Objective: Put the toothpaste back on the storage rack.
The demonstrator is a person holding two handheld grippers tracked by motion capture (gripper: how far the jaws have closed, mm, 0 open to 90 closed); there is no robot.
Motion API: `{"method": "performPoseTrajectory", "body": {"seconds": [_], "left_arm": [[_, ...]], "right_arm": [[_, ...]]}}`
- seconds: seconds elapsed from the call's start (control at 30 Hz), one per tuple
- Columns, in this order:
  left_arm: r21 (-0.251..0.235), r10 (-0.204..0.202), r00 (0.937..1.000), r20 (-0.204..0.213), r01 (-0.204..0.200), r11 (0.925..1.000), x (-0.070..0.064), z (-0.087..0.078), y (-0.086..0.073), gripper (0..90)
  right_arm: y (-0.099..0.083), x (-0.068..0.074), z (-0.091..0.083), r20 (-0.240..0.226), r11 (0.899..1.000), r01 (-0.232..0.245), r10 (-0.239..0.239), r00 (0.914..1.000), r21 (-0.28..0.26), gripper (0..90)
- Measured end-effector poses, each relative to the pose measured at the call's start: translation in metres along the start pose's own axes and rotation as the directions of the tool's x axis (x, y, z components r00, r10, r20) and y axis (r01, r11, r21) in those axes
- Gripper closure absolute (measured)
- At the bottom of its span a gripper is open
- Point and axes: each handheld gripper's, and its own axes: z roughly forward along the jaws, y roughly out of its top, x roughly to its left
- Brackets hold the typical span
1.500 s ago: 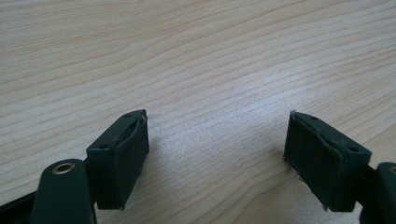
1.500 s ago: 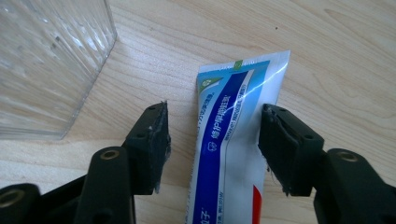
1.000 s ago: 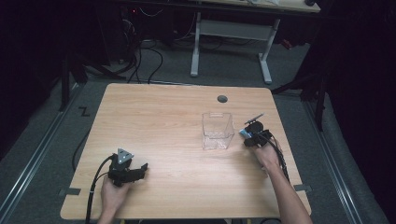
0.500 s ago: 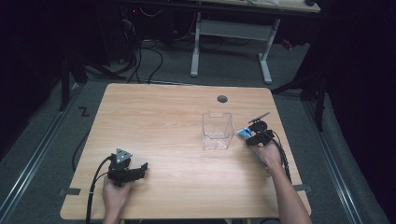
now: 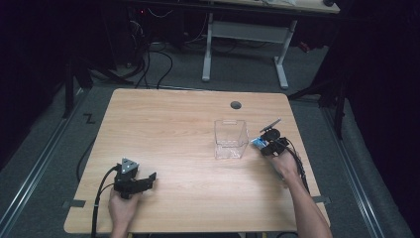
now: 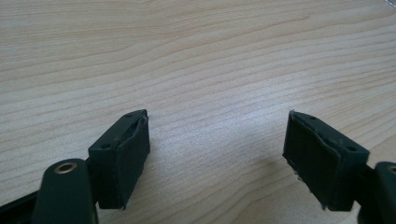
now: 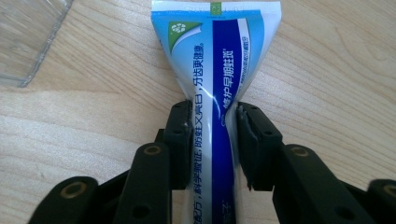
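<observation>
High view: right hand-held gripper (image 5: 261, 142) clamps a blue toothpaste tube (image 7: 219, 60) just right of a clear box (image 5: 230, 139) on the worktop (image 5: 173, 119); left hand-held gripper (image 6: 217, 154), jaws spread and empty, rests near the left front edge.

In the right gripper view the toothpaste tube's (image 7: 219, 93) lower end is hidden between the jaws and cut off by the bottom edge; the clear box (image 7: 28, 37) is cropped at the top-left corner. The tube's print is too small to read from above.
</observation>
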Motion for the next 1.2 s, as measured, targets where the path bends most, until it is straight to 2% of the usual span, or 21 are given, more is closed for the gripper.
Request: {"method": "performPoseTrajectory", "body": {"seconds": [0.1, 0.23, 0.4, 0.57, 0.7, 0.83, 1.2], "left_arm": [[-0.001, 0.000, 1.0000, 0.001, 0.000, 1.0000, 0.000, 0.000, 0.000, 23.2], [0.001, 0.006, 1.0000, -0.001, -0.006, 1.0000, -0.001, 0.000, 0.000, 23.2], [0.006, 0.022, 0.9997, -0.008, -0.022, 0.9997, -0.003, 0.001, 0.000, 23.2], [0.020, 0.063, 0.9978, -0.021, -0.062, 0.9979, -0.009, 0.002, 0.000, 22.8], [0.030, 0.088, 0.9954, -0.040, -0.087, 0.9958, -0.012, 0.003, 0.001, 23.2], [0.029, 0.090, 0.9954, -0.035, -0.089, 0.9956, -0.013, 0.003, 0.001, 24.3], [0.019, 0.086, 0.9956, -0.037, -0.085, 0.9962, -0.011, 0.002, 0.001, 30.2]], "right_arm": [[-0.002, -0.003, -0.002, -0.017, 1.000, 0.006, -0.006, 0.9998, -0.020, 69.8], [-0.003, -0.007, -0.004, -0.046, 1.000, -0.016, 0.015, 0.9988, -0.027, 71.2], [-0.003, -0.006, -0.008, -0.059, 0.999, -0.004, 0.001, 0.9982, -0.041, 71.7], [-0.006, -0.002, -0.015, -0.061, 0.998, 0.007, -0.011, 0.9981, -0.057, 72.2], [-0.008, -0.002, -0.026, -0.094, 0.995, -0.009, -0.001, 0.9956, -0.104, 72.5], [-0.009, 0.000, -0.030, -0.096, 0.994, -0.004, -0.007, 0.9953, -0.105, 72.5], [-0.005, 0.005, -0.044, -0.111, 0.987, -0.001, -0.017, 0.9937, -0.159, 72.9]]}}
